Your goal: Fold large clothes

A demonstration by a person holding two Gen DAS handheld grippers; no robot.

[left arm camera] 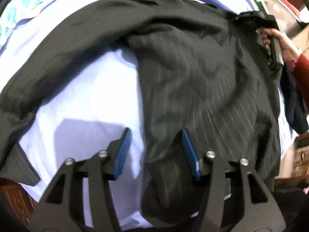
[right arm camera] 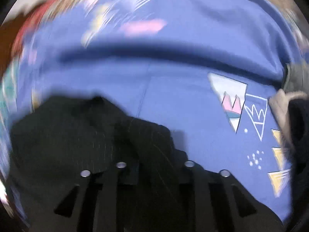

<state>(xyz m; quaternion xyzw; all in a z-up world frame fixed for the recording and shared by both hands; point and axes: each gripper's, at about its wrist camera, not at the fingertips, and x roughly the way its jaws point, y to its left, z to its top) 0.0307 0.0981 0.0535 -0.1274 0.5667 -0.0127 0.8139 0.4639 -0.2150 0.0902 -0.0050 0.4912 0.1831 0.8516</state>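
Observation:
A dark pinstriped garment (left arm camera: 193, 73) lies spread on a pale blue sheet (left arm camera: 87, 100), one long part stretching off to the left. My left gripper (left arm camera: 155, 130) hangs over its near edge, open; the cloth's edge lies between the blue pads (left arm camera: 190, 150) without being pinched. At the far right corner my right gripper (left arm camera: 241, 18), held by a hand (left arm camera: 280, 42) in a red sleeve, has the fabric bunched into its tip. In the blurred right wrist view the same dark garment (right arm camera: 87, 135) is heaped over the fingers and hides them.
A pillow (left arm camera: 21, 13) with a teal pattern lies at the far left. A dark blue cloth (left arm camera: 295, 104) hangs off the right side. A blue cover (right arm camera: 173, 89) printed with triangles spreads beyond the right gripper. Dark wood (left arm camera: 11, 197) shows at the near left edge.

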